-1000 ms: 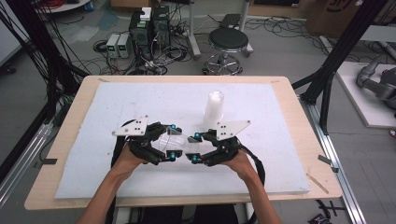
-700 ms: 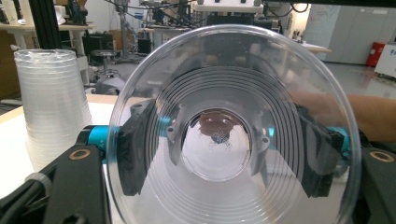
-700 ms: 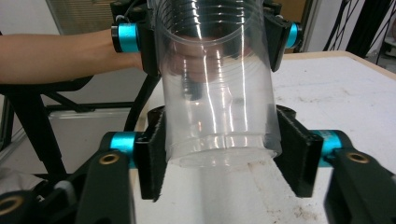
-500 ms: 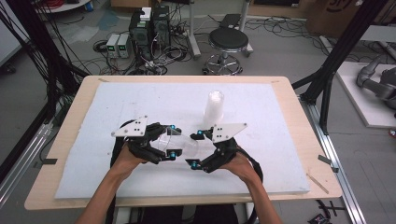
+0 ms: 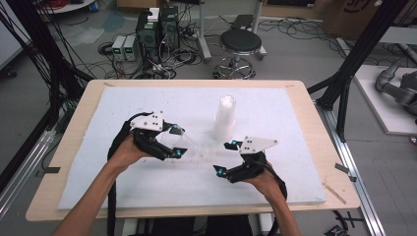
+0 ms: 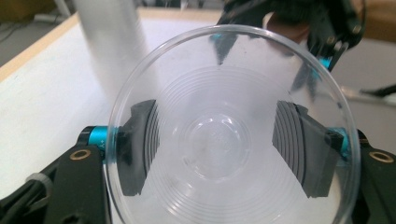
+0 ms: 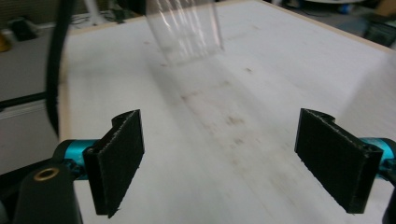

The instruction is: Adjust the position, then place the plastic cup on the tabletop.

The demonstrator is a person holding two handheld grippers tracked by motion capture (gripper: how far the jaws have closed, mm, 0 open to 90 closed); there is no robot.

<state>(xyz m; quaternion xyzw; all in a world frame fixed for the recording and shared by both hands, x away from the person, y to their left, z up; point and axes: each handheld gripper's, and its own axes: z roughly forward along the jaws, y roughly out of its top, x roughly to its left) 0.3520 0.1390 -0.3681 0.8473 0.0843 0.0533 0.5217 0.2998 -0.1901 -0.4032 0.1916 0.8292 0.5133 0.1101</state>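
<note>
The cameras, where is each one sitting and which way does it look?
High view: above the table, looking forward and down; both forearms, left tongs, right tongs.
Left gripper view: on the left tongs, looking into the clear cup they clamp.
Right gripper view: on the open right tongs, facing the cup stack.
All share the stack.

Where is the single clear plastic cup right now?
In the high view the clear plastic cup sits clamped in the left gripper, left of the upright cup stack on the white foam board.

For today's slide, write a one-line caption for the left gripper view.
The left gripper clamps a clear plastic cup with its mouth facing the camera, above the white table.
</note>
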